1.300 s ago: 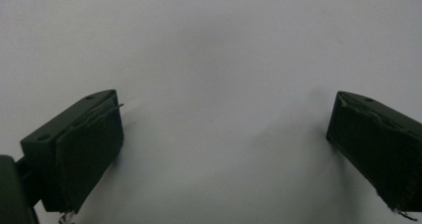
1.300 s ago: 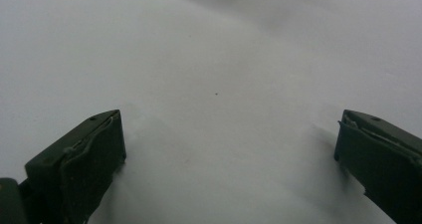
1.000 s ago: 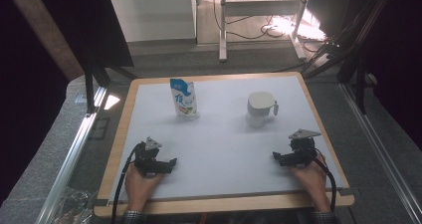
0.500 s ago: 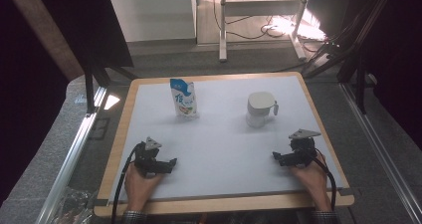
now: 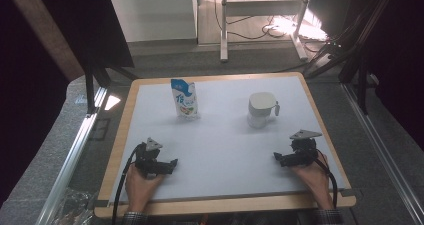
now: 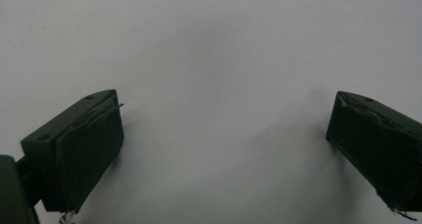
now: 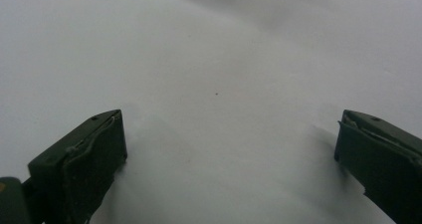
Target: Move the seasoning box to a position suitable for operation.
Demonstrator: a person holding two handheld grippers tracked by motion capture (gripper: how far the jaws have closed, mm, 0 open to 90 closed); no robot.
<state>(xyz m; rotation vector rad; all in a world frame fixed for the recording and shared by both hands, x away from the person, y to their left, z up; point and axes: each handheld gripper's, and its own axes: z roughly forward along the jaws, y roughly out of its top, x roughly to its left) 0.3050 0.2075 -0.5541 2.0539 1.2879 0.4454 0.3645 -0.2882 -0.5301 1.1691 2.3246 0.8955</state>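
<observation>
- High view: against the pictures from a second and half a second ago, nothing has visibly shifted; both grippers rest in the same spots on the table (image 5: 220, 135), and the pouch and jug stand where they did.
- High view, count: two grippers, two hands, one pouch, one jug.
- High view: the left gripper (image 5: 173, 162) lies near the front left of the white surface, held by the left hand (image 5: 141, 182), pointing toward the table's middle.
- High view: the right gripper (image 5: 276, 156) lies near the front right, held by the right hand (image 5: 311, 174), also pointing inward.
- High view: the blue-and-white pouch (image 5: 184, 98) stands upright at the back left; the white jug (image 5: 262, 109) stands at the back right, its handle on its right side. Both are well apart from the grippers and from each other.
- Left gripper view: the two black jaws stand wide apart, with bare white table surface (image 6: 219, 59) between them and nothing held.
- Right gripper view: the jaws are likewise spread wide over the bare white surface (image 7: 214, 59), holding nothing; one tiny dark speck (image 7: 218, 91) marks it.
</observation>
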